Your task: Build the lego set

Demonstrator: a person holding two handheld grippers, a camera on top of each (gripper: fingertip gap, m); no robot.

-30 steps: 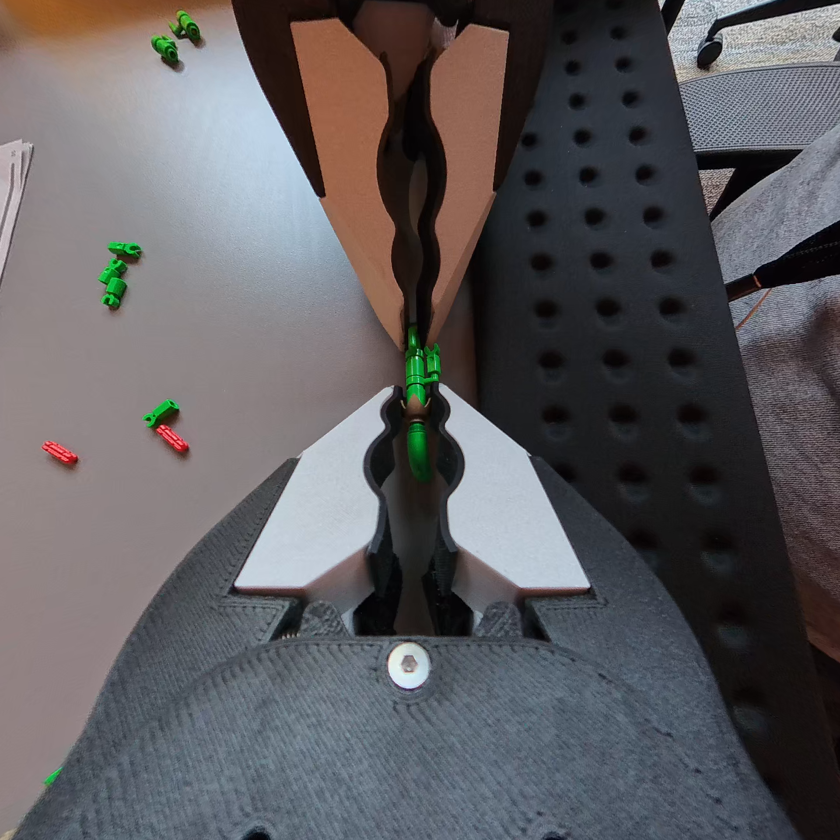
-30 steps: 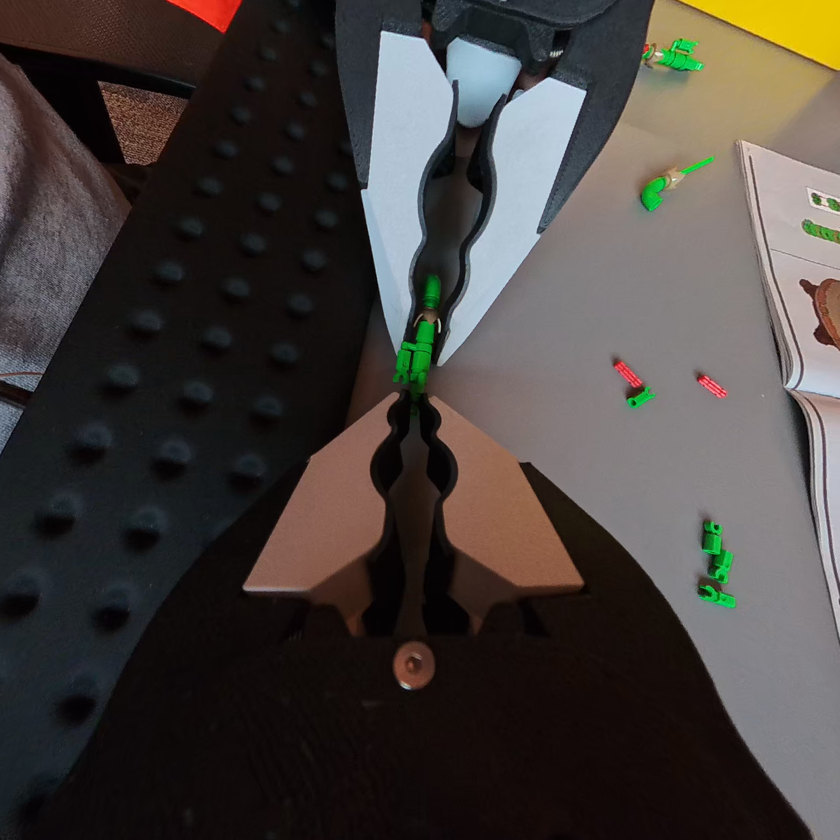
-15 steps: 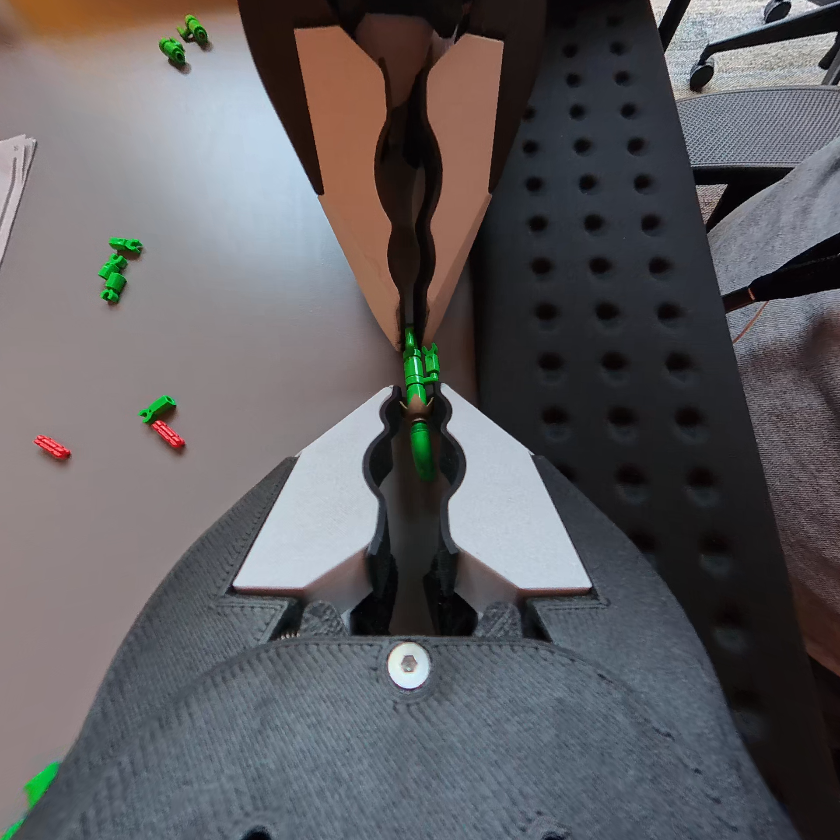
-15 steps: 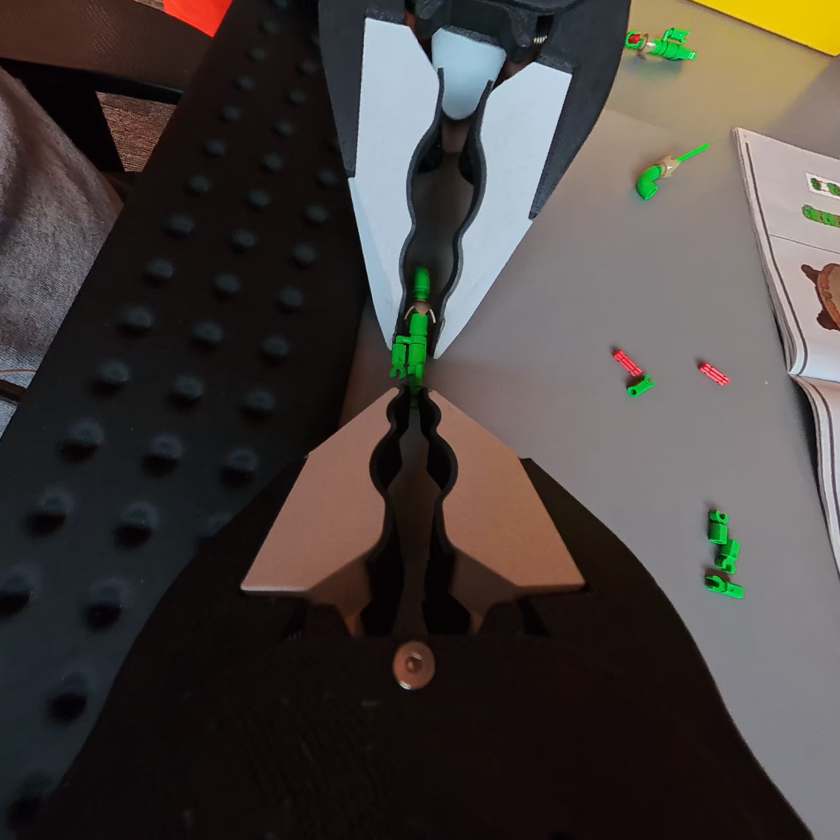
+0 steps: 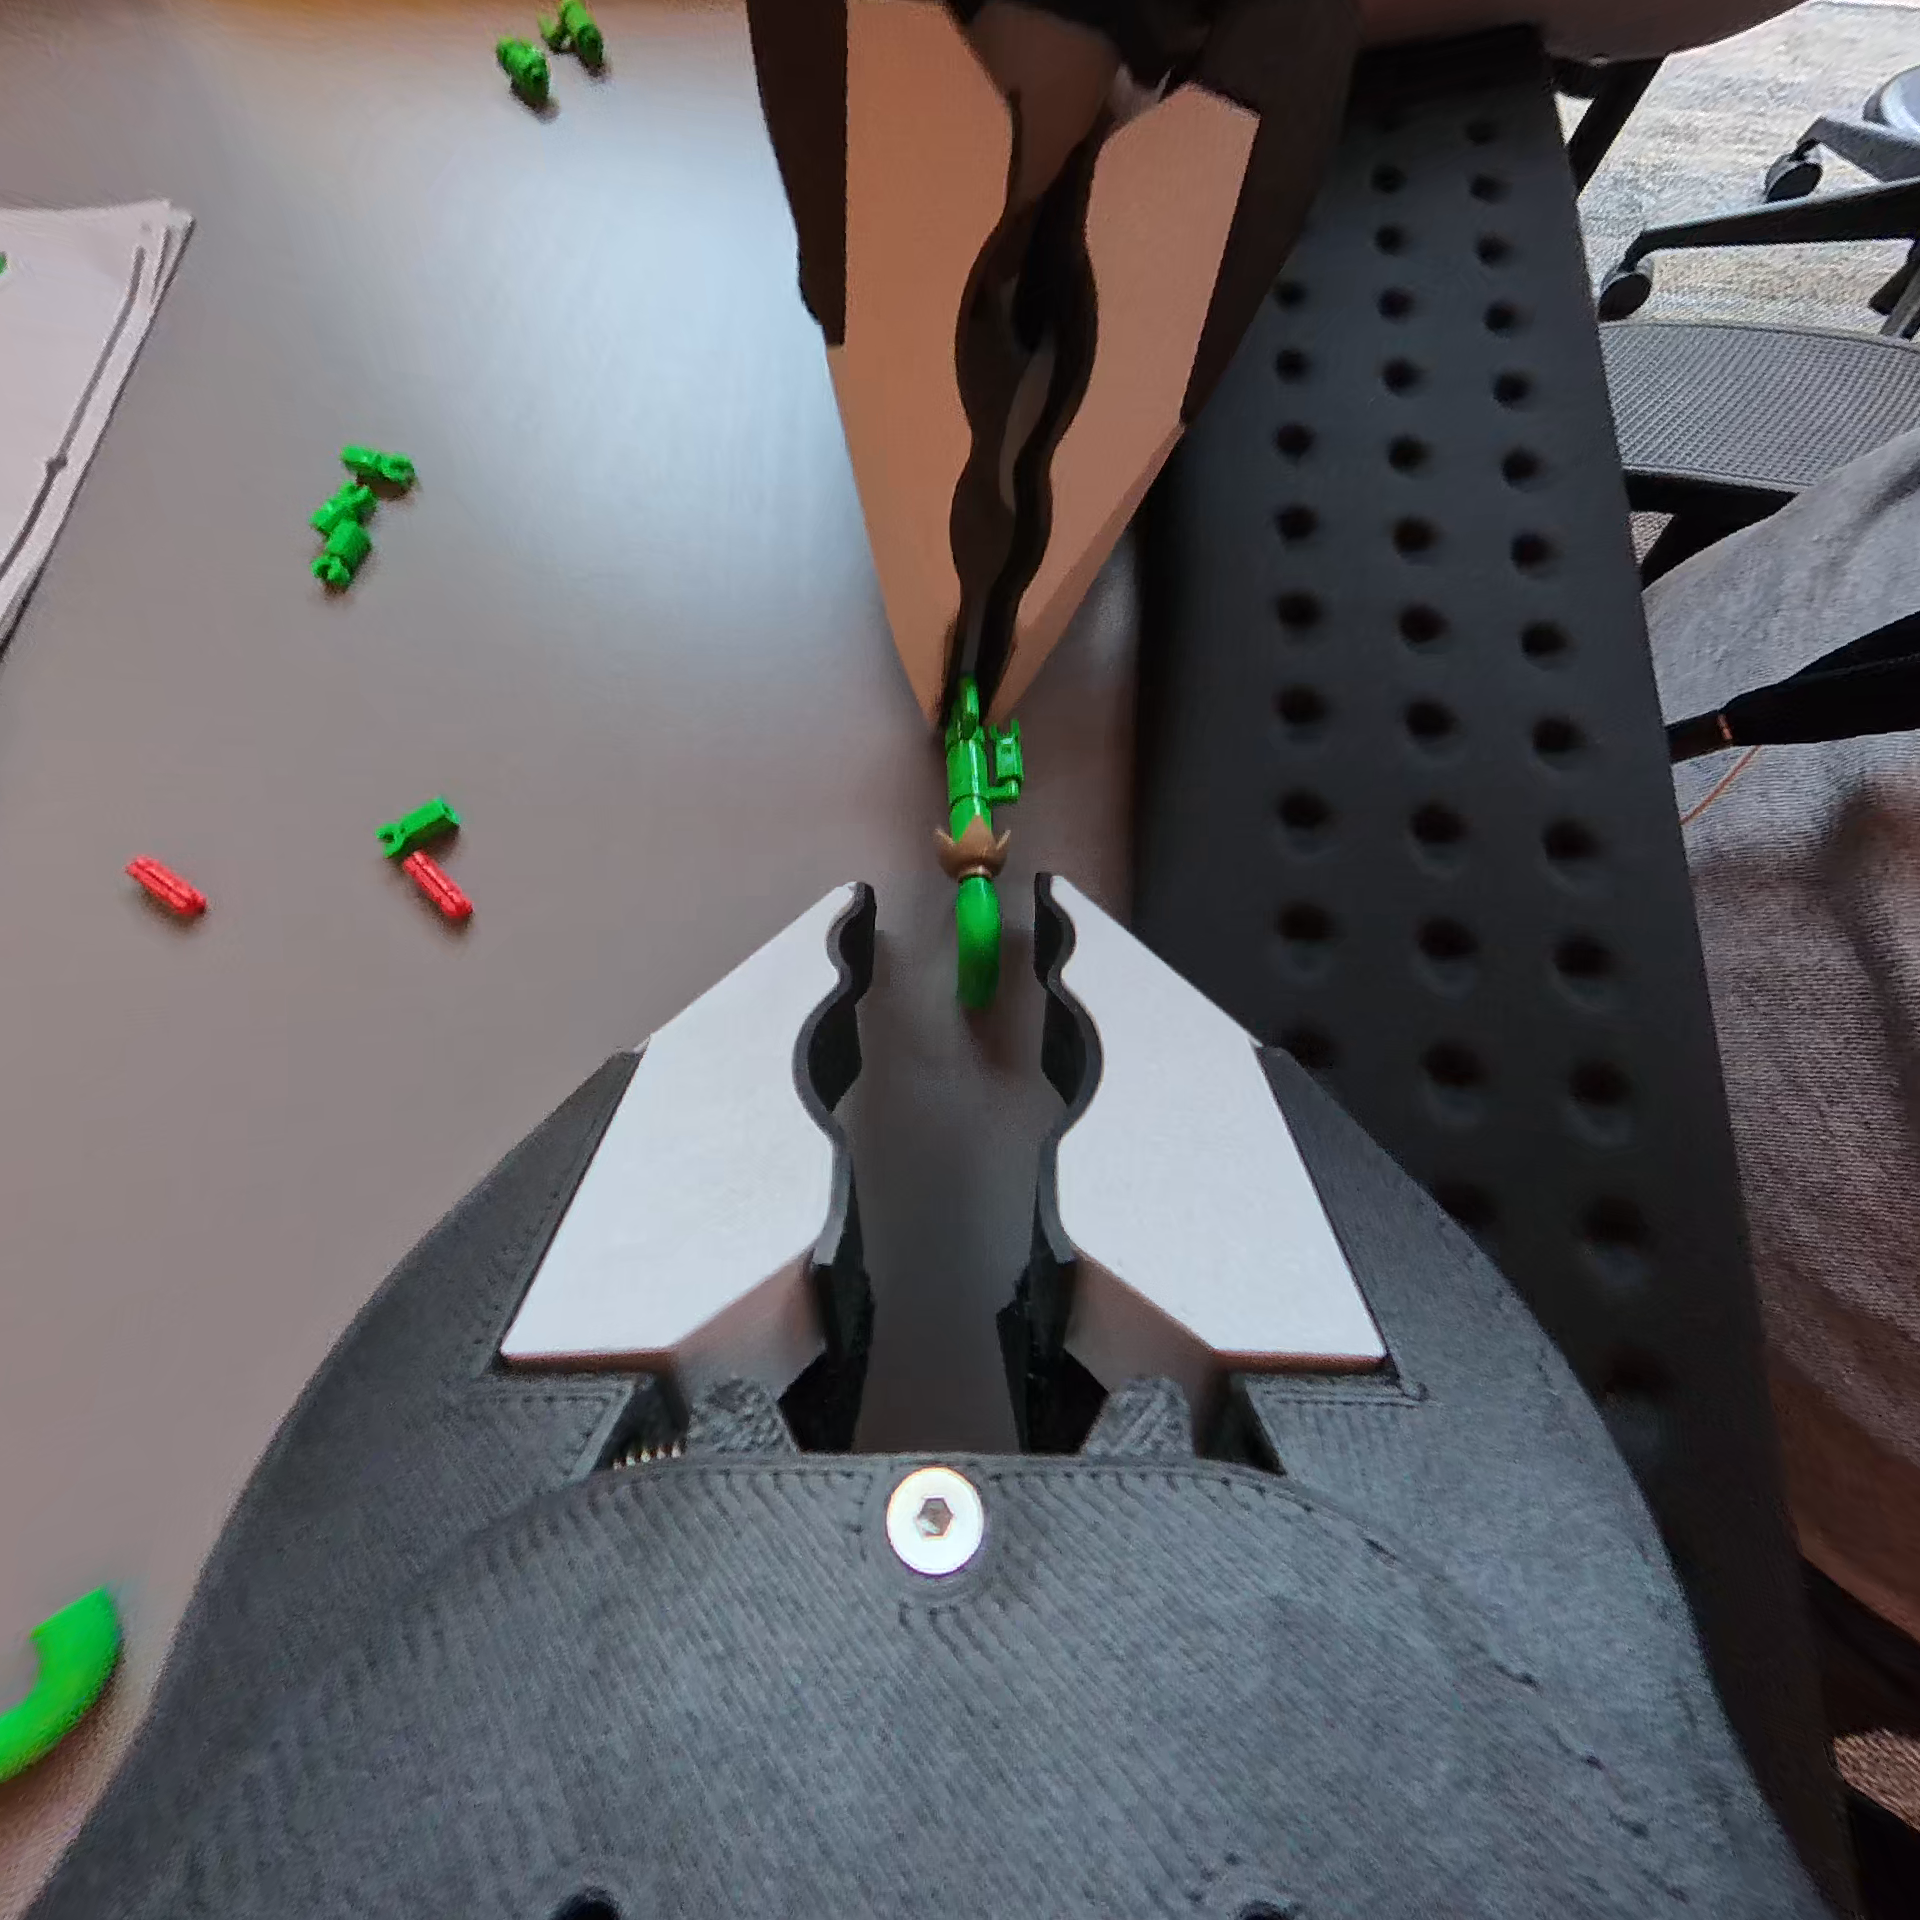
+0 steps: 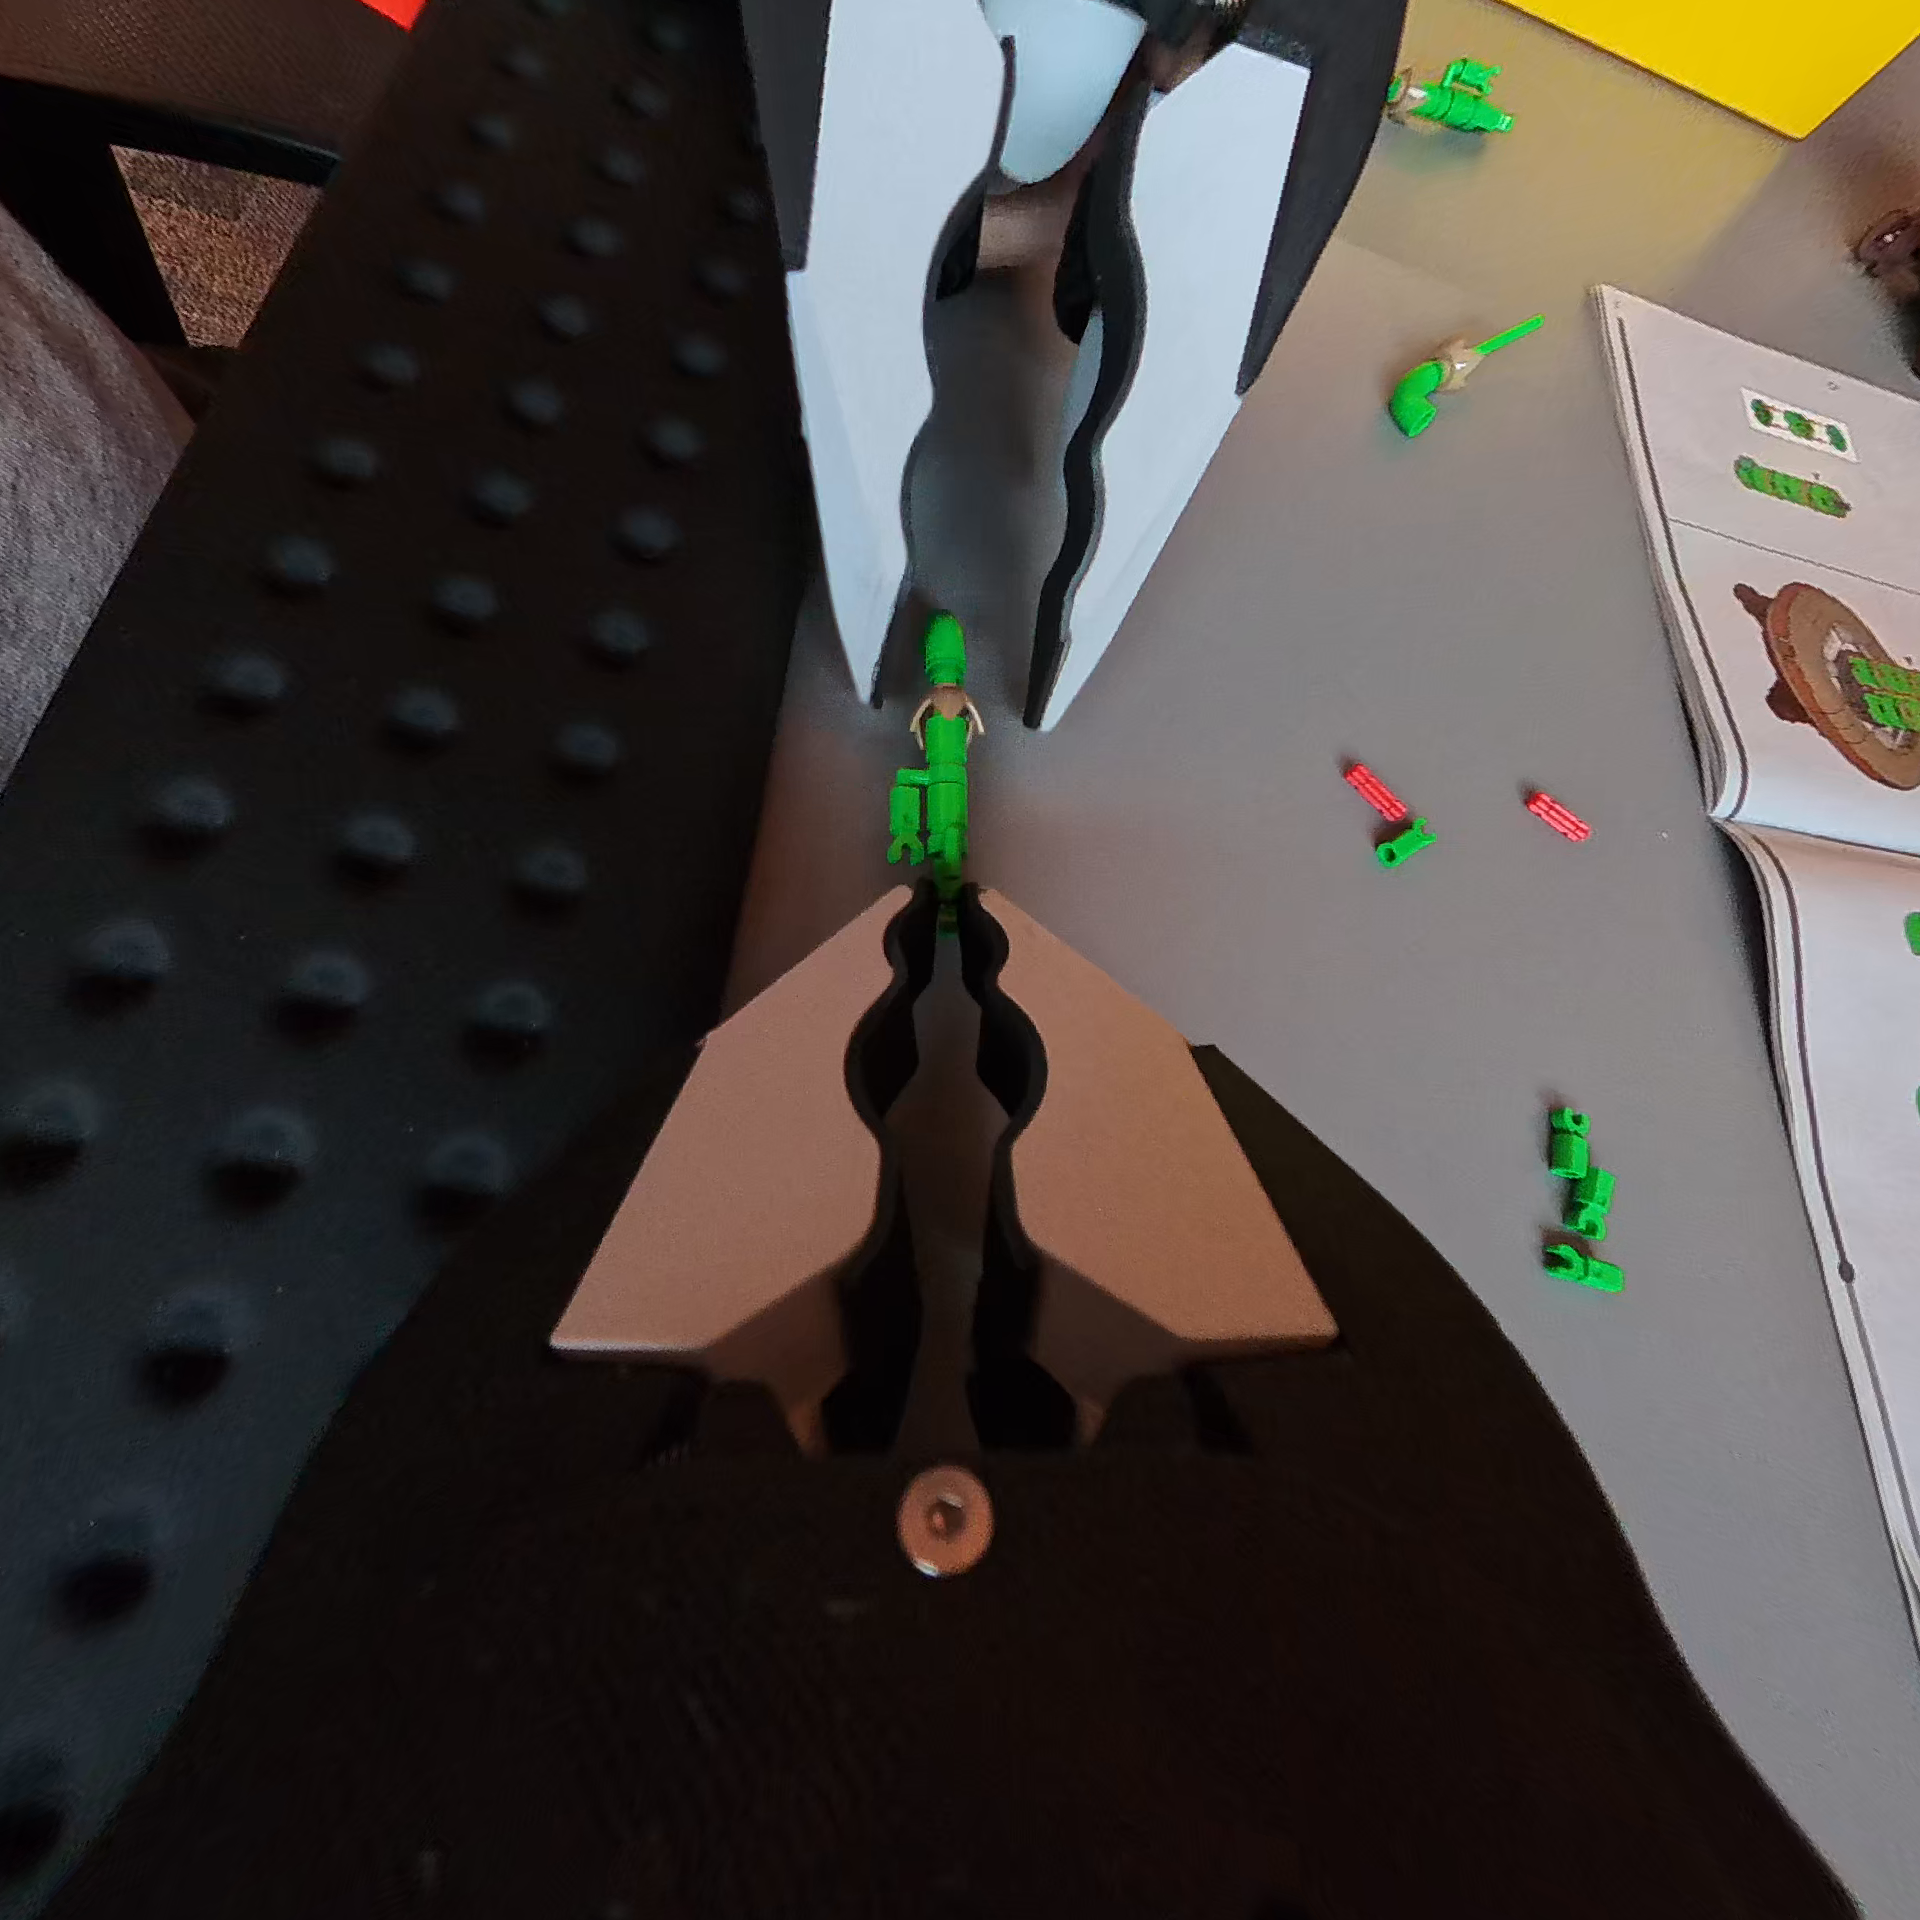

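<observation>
A slim green lego assembly (image 5: 975, 790) with a brown collar and a curved green end hangs in the air between the two grippers. My right gripper (image 6: 940, 894), with tan fingers, is shut on its clip end; it shows at the top of the left wrist view (image 5: 971, 696). My left gripper (image 5: 951, 894), with white fingers, is open. The curved end lies between its spread jaws, touching neither. The right wrist view shows the assembly (image 6: 943, 790) and the open left gripper (image 6: 961, 707) beyond it.
Loose green clips (image 5: 348, 514), two red pins (image 5: 164, 885) (image 5: 436, 883) and a green elbow piece (image 6: 1429, 390) lie on the grey table. An instruction booklet (image 6: 1787, 623) lies at the right. A black studded strip (image 5: 1455, 727) runs along the table edge beside a person's grey-clad leg (image 5: 1818, 935). The grippers are tip to tip, or close to it.
My left gripper has opened and let go of the green assembly. The right gripper still holds it, and the two grippers have drawn slightly apart.
</observation>
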